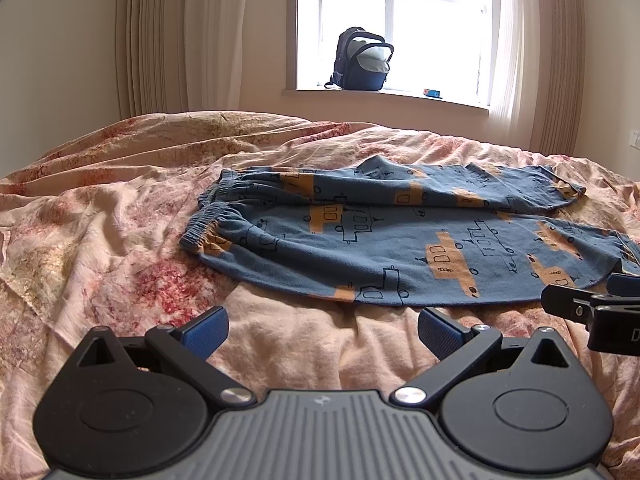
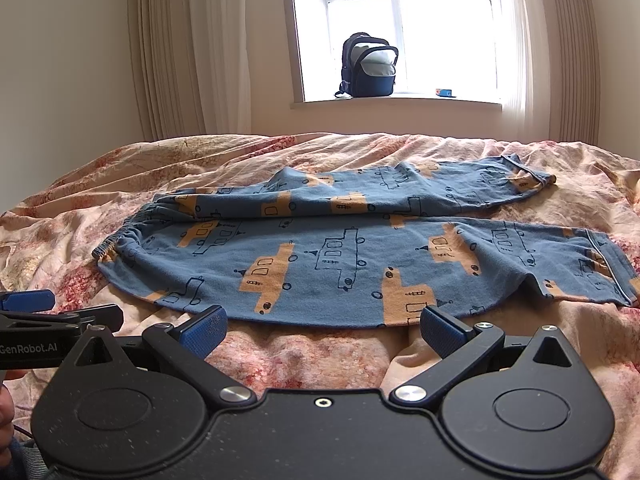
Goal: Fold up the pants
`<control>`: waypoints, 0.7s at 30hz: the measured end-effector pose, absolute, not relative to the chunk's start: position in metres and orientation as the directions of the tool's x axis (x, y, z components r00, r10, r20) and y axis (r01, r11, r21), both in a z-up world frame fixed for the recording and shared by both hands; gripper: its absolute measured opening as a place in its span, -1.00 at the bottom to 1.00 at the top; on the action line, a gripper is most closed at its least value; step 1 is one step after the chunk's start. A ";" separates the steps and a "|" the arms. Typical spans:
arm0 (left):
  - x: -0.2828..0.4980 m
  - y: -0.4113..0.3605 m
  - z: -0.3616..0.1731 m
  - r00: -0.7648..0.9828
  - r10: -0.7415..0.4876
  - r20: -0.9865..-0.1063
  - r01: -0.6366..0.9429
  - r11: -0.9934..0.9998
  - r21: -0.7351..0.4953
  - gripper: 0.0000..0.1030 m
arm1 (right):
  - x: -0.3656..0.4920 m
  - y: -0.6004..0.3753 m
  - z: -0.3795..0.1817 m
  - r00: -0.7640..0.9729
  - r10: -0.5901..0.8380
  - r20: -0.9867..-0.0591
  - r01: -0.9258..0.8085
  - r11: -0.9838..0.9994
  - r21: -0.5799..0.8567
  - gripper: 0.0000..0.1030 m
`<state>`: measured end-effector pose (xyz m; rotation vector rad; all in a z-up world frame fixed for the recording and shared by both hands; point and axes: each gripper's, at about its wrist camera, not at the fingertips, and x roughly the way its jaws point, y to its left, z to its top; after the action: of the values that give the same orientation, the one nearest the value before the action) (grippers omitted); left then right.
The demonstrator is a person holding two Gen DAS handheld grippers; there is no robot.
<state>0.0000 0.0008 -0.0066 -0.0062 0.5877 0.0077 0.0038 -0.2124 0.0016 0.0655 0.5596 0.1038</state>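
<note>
Blue pants with an orange ship print lie flat on the bed, waistband to the left, both legs stretched out to the right side by side. My left gripper hovers open just in front of the near leg's edge, nothing between its blue pads. My right gripper is open too, its fingertips close to the near hem of the same leg. The right gripper's fingers show at the right edge of the left wrist view, and the left gripper's fingers at the left edge of the right wrist view.
A wrinkled pink floral bedspread covers the bed. Behind it, a dark backpack stands on the window sill, with curtains on both sides. A hand shows at the lower left.
</note>
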 end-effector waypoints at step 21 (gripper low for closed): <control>0.134 0.037 0.058 0.829 -0.012 -0.559 -0.062 0.992 -0.113 1.00 | 0.119 -0.189 0.087 0.860 -0.004 -0.509 -0.204 0.913 -0.352 0.99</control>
<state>0.1339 0.0372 0.0582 -0.1286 0.5932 0.0264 0.1189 -0.1894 0.0870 -0.4103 0.5275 0.1080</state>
